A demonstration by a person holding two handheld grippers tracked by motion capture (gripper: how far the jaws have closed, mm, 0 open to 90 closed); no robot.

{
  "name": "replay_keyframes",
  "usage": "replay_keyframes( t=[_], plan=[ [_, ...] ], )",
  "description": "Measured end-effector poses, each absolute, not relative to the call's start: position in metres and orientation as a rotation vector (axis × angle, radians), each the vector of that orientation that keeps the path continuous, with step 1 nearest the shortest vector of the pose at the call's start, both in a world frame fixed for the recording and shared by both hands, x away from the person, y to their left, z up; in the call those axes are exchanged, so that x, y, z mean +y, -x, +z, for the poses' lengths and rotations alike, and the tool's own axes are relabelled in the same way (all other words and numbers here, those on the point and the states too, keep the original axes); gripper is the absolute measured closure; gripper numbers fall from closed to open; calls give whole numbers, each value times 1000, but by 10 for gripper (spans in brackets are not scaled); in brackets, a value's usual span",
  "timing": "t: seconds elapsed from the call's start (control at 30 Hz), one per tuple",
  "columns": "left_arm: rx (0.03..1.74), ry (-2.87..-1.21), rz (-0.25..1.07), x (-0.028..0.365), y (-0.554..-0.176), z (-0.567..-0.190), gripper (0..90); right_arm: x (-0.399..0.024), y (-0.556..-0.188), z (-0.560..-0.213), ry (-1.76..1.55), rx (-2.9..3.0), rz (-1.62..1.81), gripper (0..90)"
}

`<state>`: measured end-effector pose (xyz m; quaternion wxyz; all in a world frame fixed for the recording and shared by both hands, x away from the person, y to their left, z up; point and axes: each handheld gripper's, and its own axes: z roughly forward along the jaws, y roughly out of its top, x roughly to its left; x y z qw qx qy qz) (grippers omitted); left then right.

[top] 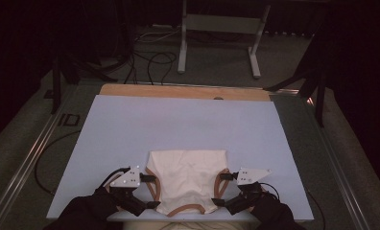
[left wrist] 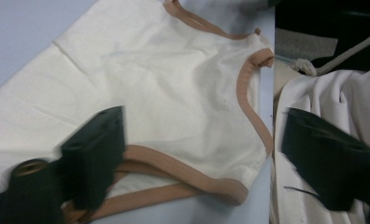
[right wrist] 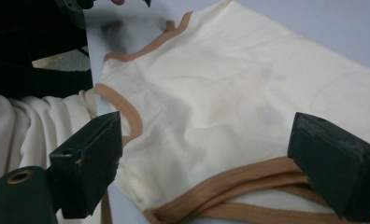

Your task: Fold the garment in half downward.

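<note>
A cream sleeveless top (top: 188, 179) with tan trim lies flat on the light blue board (top: 130, 124), its neck end at the near edge. My left gripper (top: 150, 191) stands open at the top's left armhole, one jaw over the tan trim (left wrist: 174, 163) and the other past the board's edge. My right gripper (top: 220, 189) is open at the right armhole. In the right gripper view the top (right wrist: 230, 93) spreads between the wide jaws and no pad presses on it. The left gripper view shows the top (left wrist: 174, 84) the same way, loose between the jaws.
White cloth (left wrist: 323, 93) hangs just off the board's near edge. A wooden strip (top: 178, 91) borders the far side. Beyond it, cables (top: 154, 60) lie on the floor beside a metal stand (top: 183, 43). Rails run along both sides of the table.
</note>
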<state>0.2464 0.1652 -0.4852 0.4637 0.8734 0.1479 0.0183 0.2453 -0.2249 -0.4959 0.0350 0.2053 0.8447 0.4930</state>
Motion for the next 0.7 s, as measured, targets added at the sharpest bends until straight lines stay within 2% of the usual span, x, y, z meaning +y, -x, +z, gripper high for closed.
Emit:
replay_keyframes(
  t=[0.27, 0.7],
  plan=[
    [454, -2123, 124, 175, -263, -481, 45, -231, -258, -488, -659, 2544, 1491, 133],
    [557, -2059, 207, 179, -293, -472, 39, -234, -302, -476, -756, 2487, 1424, 137]
  ],
)
